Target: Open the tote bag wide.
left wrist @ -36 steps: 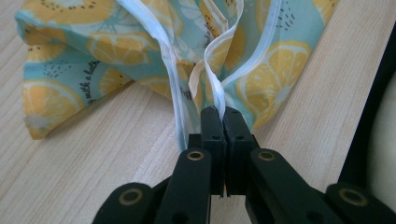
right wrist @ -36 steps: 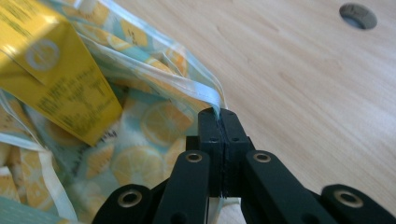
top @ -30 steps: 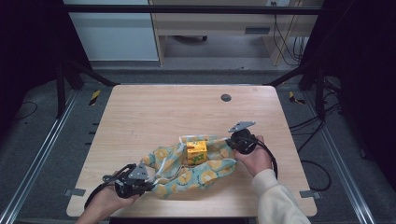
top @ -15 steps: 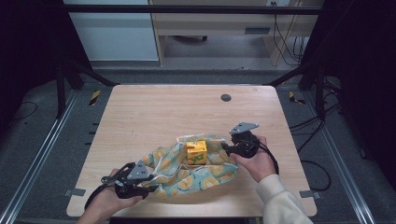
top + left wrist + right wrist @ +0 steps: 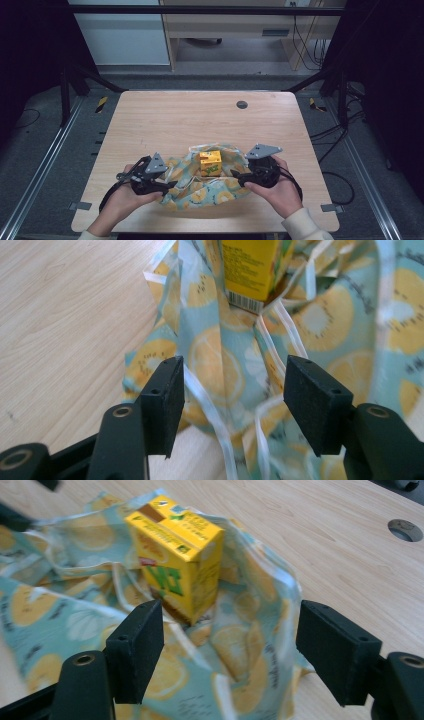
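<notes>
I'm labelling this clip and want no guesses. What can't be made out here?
- Carton: print blurred in the right gripper view; top cut off by the left gripper view's edge.
- Bag: its inside is hidden under folded cloth, high view.
- Left gripper: jaw tips too small, high view.

A lab – framed test table, trailing cables, bare desk

Landmark: yellow carton, standing upright mid cloth bag, blocking straight path betw both grippers. Bag fabric + white ribbons bunching round carton base, lying in way on near side. Left gripper sitting left of carton, right gripper just right of it; both crowding those flanks, jaws having just been opening, nothing pinched. Tabletop beyond carton lying bare up to grommet hole; room above carton staying free.
</notes>
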The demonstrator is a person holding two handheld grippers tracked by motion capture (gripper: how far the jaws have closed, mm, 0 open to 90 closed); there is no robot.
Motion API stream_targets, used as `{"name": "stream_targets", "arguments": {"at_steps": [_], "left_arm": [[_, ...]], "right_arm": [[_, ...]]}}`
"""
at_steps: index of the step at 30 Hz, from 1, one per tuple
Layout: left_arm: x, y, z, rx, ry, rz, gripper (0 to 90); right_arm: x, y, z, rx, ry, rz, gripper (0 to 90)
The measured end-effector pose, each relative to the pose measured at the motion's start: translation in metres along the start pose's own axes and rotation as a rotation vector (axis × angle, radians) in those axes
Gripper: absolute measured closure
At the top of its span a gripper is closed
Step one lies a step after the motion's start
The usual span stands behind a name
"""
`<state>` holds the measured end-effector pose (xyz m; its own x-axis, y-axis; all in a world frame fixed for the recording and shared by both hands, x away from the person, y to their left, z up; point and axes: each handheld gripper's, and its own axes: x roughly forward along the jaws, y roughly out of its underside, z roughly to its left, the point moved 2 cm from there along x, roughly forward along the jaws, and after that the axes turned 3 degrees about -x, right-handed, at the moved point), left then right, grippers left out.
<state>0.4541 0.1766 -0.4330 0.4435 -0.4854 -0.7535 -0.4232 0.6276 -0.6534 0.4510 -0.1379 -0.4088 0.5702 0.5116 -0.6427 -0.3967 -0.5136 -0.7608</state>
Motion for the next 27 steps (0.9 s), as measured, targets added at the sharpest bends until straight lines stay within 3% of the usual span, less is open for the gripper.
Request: {"name": "stream_targets", "arguments": {"at_steps": [8,13,16,20,23,27], "left_arm": [[0.026,-0.018,0.003,-0.009,-0.028,-0.012,41.5],[0.036,-0.03,0.006,-0.004,-0.05,-0.035,45.3],[0.042,-0.034,0.008,0.002,-0.047,-0.016,52.4],[0.051,-0.033,0.011,0.001,-0.047,0.006,65.2],[0.054,-0.032,0.013,-0.004,-0.052,-0.003,78.5],[0.058,-0.031,0.014,-0.013,-0.076,-0.015,88.3]], "right_arm": [[-0.005,0.005,0.025,-0.005,-0.072,-0.026,22.0],[0.007,0.005,0.038,-0.022,-0.121,-0.011,21.6],[0.019,0.01,0.041,-0.016,-0.151,0.02,23.8],[0.029,0.021,0.038,-0.006,-0.175,0.054,40.0],[0.032,0.029,0.034,-0.009,-0.192,0.066,60.7],[0.033,0.035,0.028,-0.016,-0.182,0.069,80.0]]}}
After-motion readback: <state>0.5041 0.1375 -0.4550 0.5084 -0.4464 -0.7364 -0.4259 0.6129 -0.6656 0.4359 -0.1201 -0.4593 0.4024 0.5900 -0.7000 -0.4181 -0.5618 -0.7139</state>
